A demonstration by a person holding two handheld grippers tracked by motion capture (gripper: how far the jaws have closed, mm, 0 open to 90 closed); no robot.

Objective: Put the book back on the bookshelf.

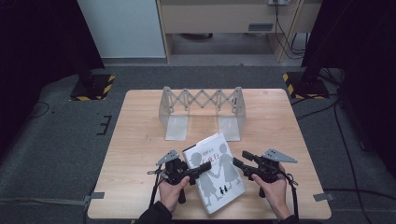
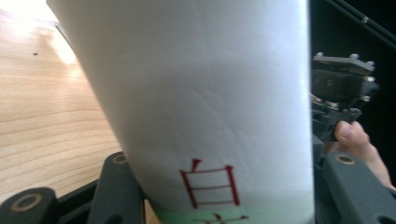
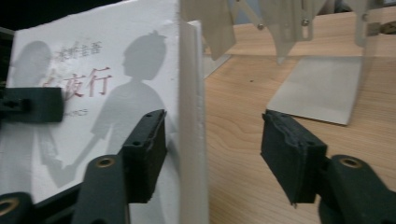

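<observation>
Two grippers flank one white book (image 1: 214, 173), lower centre of the high view, on the wooden table (image 1: 140, 140). Left gripper (image 1: 201, 167) clamps the book at its left edge; in its own view the cover (image 2: 205, 102) runs between the jaws. Right gripper (image 1: 236, 163) is nearer the book's right edge, jaws standing apart: one pad lies over the cover, the other is off it, edge (image 3: 191, 121) between, no pressure seen. Long axis runs upper left to lower right. Cover: grey silhouettes holding hands, red characters. Metal rack (image 1: 201, 112) sits beyond, in the upper centre.
</observation>
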